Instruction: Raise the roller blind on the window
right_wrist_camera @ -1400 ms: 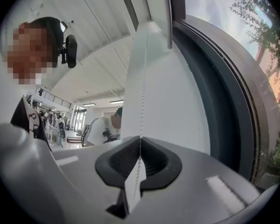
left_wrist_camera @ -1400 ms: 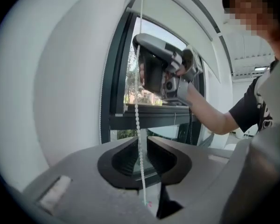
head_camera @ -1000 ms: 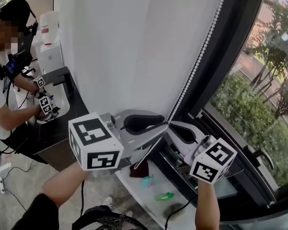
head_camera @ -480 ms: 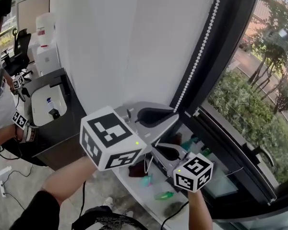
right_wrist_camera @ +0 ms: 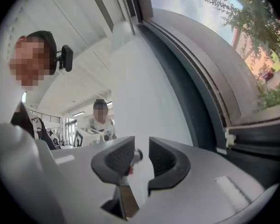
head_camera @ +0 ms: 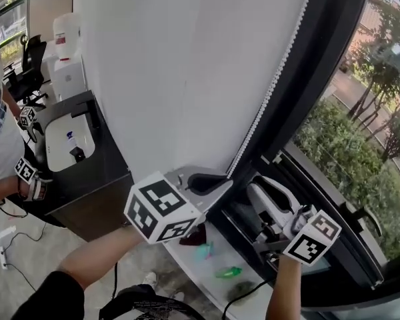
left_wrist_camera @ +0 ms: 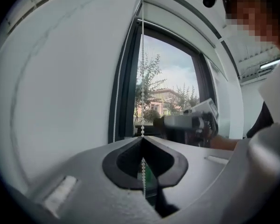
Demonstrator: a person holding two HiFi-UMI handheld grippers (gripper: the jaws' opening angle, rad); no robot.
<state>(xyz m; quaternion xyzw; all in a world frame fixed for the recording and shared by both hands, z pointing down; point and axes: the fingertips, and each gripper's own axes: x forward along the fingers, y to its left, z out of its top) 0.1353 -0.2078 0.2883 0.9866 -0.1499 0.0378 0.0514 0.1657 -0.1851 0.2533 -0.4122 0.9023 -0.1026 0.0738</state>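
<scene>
Left gripper (left_wrist_camera: 142, 139): jaws had just been closing and now sat pinched on the bead chain (left_wrist_camera: 142, 78), which ran straight up from the tips and dropped through the hollow behind them. In the head view this gripper sat lower against the frame than half a second before

Right gripper (right_wrist_camera: 141, 155): jaws had just been opening. The pads stood apart with no chain between them, only white blind fabric beyond. It had drawn off to the right of the left gripper, toward the window (head_camera: 360, 145)

Reading: a hand-over-hand pull, the left taking the stroke while the right frees itself to reach again

Roller blind (head_camera: 173, 72) hung above and left of the left gripper, looking mostly down

Writing: none legible, only black-and-white square markers on the gripper cubes
</scene>
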